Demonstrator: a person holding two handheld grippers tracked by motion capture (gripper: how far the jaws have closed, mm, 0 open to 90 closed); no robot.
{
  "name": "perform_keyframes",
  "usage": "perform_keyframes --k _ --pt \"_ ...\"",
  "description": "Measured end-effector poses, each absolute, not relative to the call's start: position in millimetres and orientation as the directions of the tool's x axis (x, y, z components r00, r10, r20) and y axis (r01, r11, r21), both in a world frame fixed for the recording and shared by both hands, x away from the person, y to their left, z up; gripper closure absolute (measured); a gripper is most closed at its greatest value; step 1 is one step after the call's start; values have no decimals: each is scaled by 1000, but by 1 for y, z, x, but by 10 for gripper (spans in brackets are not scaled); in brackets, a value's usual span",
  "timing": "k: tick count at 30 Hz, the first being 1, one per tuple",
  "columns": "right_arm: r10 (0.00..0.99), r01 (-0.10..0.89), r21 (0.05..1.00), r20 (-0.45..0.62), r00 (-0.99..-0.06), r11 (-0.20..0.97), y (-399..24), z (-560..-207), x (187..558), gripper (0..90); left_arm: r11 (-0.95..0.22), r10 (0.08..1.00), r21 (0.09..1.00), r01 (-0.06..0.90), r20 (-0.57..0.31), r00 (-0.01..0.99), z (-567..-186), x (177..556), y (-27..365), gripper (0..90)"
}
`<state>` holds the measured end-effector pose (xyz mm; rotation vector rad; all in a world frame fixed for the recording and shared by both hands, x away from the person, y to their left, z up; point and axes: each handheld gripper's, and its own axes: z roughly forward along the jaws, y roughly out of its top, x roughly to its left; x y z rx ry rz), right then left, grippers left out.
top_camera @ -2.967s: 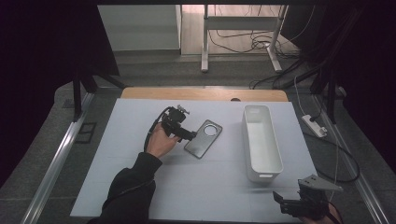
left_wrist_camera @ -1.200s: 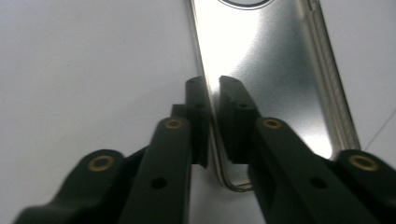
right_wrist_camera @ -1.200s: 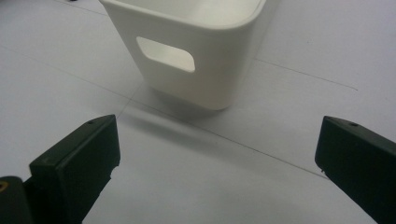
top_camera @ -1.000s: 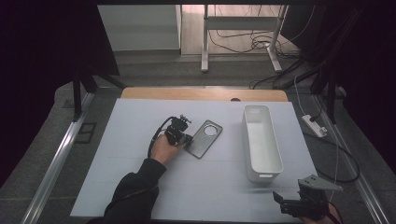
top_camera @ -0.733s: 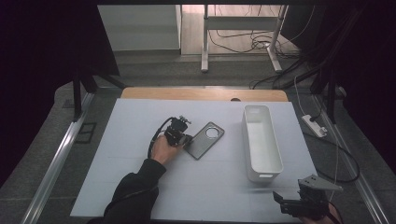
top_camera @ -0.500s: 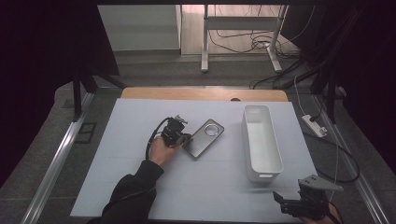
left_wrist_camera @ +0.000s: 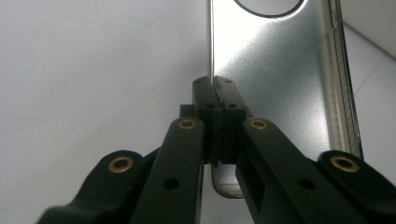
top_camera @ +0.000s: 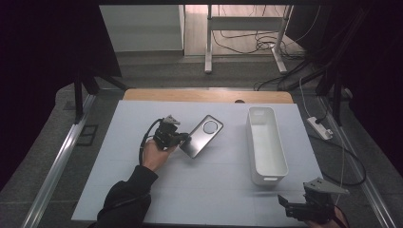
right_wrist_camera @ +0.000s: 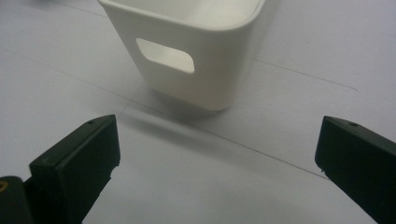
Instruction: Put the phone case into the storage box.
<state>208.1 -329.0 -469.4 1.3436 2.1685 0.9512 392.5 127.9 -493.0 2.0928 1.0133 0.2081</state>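
the flat metal phone case (top_camera: 201,136) at mid-frame is shiny silver with a thin dark ring near its top. the long plastic bin (top_camera: 266,145) to its right is plain white. the table sheet (top_camera: 214,190) is pale grey-white, the left gripper (top_camera: 183,139) black with brass-coloured rivets.

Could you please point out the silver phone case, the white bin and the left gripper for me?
silver phone case (top_camera: 202,137): high view, middle of its flat back.
white bin (top_camera: 283,151): high view, its right long rim.
left gripper (left_wrist_camera: 214,91): left gripper view, where its closed tips meet on the case's edge.
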Motion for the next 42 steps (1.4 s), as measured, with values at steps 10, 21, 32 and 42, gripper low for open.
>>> perform_keyframes --k 10,21,32,42 --pt "893 607 736 7 -449 299 -329 -469 208 2 -341 718 764 548 -166 677 -479 372 144 892" --pt "892 604 738 7 -453 301 -329 -469 207 0 -293 728 795 531 -175 663 -474 352 163 892" --pt "888 599 741 8 -461 304 -329 -468 207 0 -243 721 819 520 -206 661 -471 324 174 891" --pt "884 594 746 13 -467 302 -329 -468 206 0 -233 724 837 495 -190 663 -467 295 180 891"
